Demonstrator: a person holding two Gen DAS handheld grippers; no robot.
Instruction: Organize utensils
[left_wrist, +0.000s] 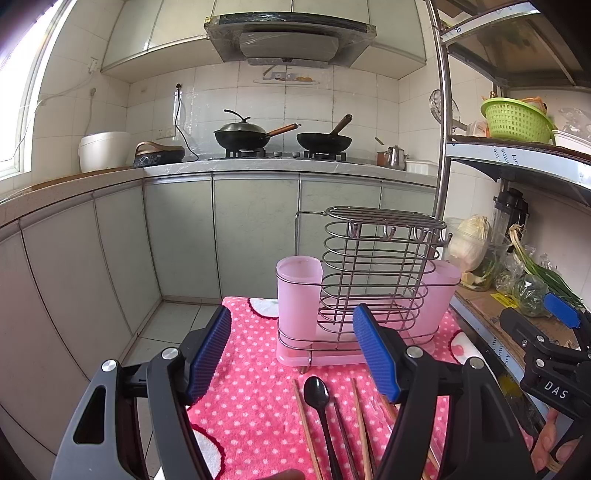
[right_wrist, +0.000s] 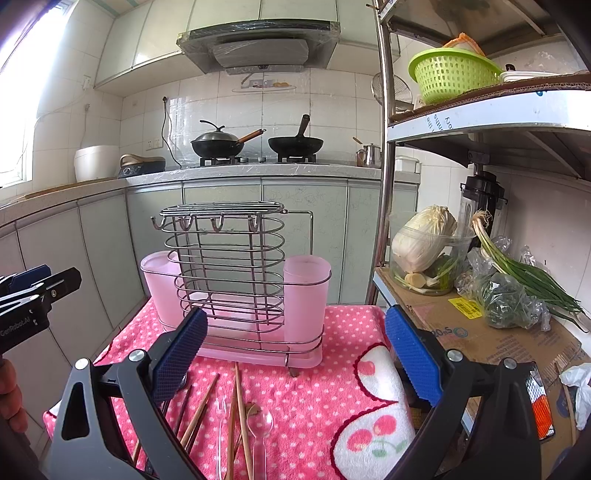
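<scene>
Below both wide, empty tools (left_wrist: 291, 354) (right_wrist: 295, 354), at 6 o'clock, we judge light, stiff, slippery chopsticks (right_wrist: 240, 417); take mid-shaft.

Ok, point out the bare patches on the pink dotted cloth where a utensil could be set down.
Free: the pink dotted cloth right of the wooden chopsticks, up to the white cherry patch; also the strip left of the black plastic spoon. Crowded: the chopstick cluster directly before the pink wire-framed utensil holder.

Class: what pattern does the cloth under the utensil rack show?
Pink cloth with white polka dots and cherry patches; clearest in the right wrist view.
</scene>
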